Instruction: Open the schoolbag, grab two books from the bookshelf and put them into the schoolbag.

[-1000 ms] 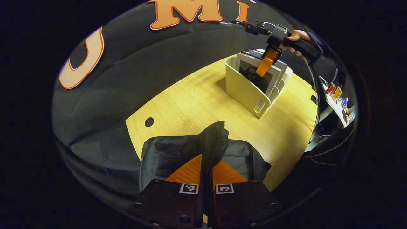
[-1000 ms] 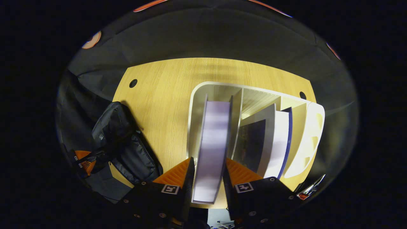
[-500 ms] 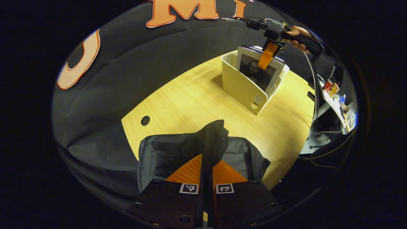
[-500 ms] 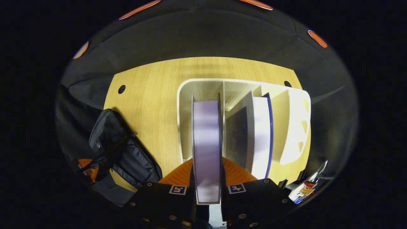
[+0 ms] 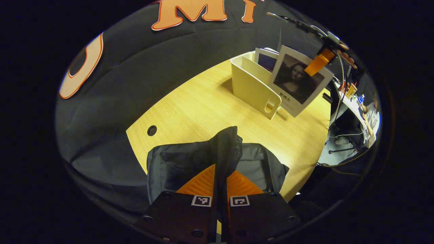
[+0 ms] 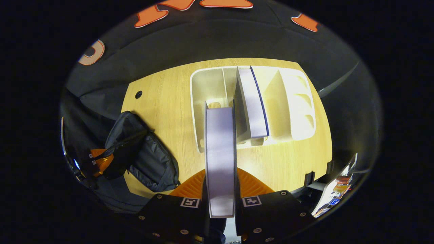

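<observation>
Fingers of the left gripper [image 5: 220,184] are pressed together on a raised fold of the schoolbag's [image 5: 190,162] dark fabric, seen at the bottom of the left gripper view. Fingers of the right gripper [image 6: 221,184] are clamped on the edge of a book [image 6: 220,149], whose pale page block is seen running up the middle of the right gripper view.

Table [image 5: 203,105]: light wood grain, with a round cable hole [image 5: 152,130] near its left edge; everything listed below is carried on it or held above it.

Schoolbag: dark, slumped at the near edge of the table in the left gripper view; in the right gripper view it is seen at the left, well apart from the bookshelf [image 6: 291,101], with its fabric pinched by the left gripper [image 6: 101,162].

Bookshelf: cream plastic, divided into upright compartments, set toward the far side of the table. One book with a dark blue cover [image 6: 254,101] is left leaning in a middle compartment.

Held book: in the left gripper view its portrait cover [image 5: 298,81] is seen lifted clear of the bookshelf, tilted, just beside the shelf's right end, gripped at its upper corner by the right gripper [image 5: 317,64].
</observation>
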Motion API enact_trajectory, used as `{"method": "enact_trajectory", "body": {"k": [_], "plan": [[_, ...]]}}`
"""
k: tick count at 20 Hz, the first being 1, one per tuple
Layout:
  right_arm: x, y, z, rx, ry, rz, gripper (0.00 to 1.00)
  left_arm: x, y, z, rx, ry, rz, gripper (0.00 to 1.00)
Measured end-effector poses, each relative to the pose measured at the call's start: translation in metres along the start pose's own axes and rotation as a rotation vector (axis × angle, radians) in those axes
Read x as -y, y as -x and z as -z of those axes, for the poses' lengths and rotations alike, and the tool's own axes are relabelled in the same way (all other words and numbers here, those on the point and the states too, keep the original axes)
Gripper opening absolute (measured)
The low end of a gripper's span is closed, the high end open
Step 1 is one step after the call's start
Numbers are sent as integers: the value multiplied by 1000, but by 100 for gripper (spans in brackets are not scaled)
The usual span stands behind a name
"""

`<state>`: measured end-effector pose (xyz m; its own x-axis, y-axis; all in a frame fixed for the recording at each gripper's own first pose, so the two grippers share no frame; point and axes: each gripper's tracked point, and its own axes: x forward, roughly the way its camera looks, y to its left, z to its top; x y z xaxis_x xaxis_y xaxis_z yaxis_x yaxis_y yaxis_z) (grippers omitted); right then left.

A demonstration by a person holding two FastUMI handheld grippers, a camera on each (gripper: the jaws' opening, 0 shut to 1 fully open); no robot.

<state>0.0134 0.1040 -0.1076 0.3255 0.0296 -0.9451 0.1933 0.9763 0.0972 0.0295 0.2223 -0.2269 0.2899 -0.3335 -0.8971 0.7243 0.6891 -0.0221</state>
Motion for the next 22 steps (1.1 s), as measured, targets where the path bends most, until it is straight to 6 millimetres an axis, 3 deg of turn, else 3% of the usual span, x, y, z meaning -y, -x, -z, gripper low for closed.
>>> {"method": "enact_trajectory", "body": {"k": [4,7,11,16,18,22], "plan": [[4,18,43,27,-46,-51,31,0,1,2,-1,-22,2,6],[-8,30,68,38,-140,-146,30,2,2,-1,1,-25,3,6],[-16,34,87,68,-212,-209,30,3,2,2,1,-9,3,6],[-40,38,108,93,-273,-331,30,6,7,3,-3,-11,-6,6],[-59,31,114,101,-289,-361,30,5,7,4,-2,-4,-10,6],[-117,5,124,82,-339,-495,29,4,11,4,13,2,-19,6]]}}
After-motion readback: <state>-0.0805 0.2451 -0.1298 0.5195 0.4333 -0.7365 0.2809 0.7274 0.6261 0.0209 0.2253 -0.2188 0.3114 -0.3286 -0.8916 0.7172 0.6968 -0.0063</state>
